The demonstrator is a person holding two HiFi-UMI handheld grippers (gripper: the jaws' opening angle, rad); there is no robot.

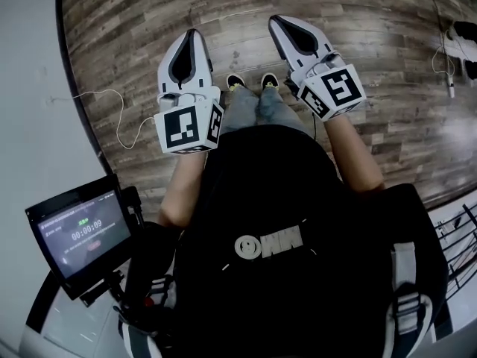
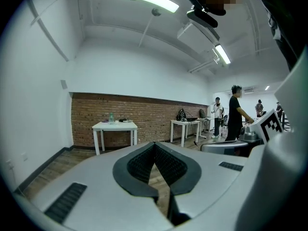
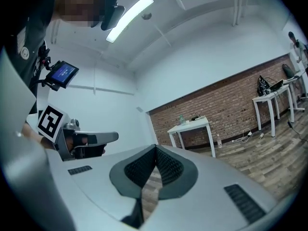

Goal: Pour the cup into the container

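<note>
No cup or container shows in any view. In the head view my left gripper [image 1: 192, 33] and right gripper [image 1: 277, 19] are held out level over a wooden floor [image 1: 373, 21], side by side. Both are shut with nothing between the jaws. The left gripper view shows my left gripper [image 2: 155, 143] with its dark pads meeting at the tips. My right gripper [image 3: 155, 147] looks the same in the right gripper view. Far ahead, a white table [image 2: 114, 125] stands against a brick wall [image 2: 154, 112]. It carries a small bottle [image 2: 111, 118] and a few small items.
A screen on a mount [image 1: 78, 233] sits at my lower left. A white cable [image 1: 112, 107] trails over the floor by the left wall. More white tables [image 2: 185, 124] line the brick wall, and people [image 2: 236, 112] stand at the right. My shoes [image 1: 250, 82] show between the grippers.
</note>
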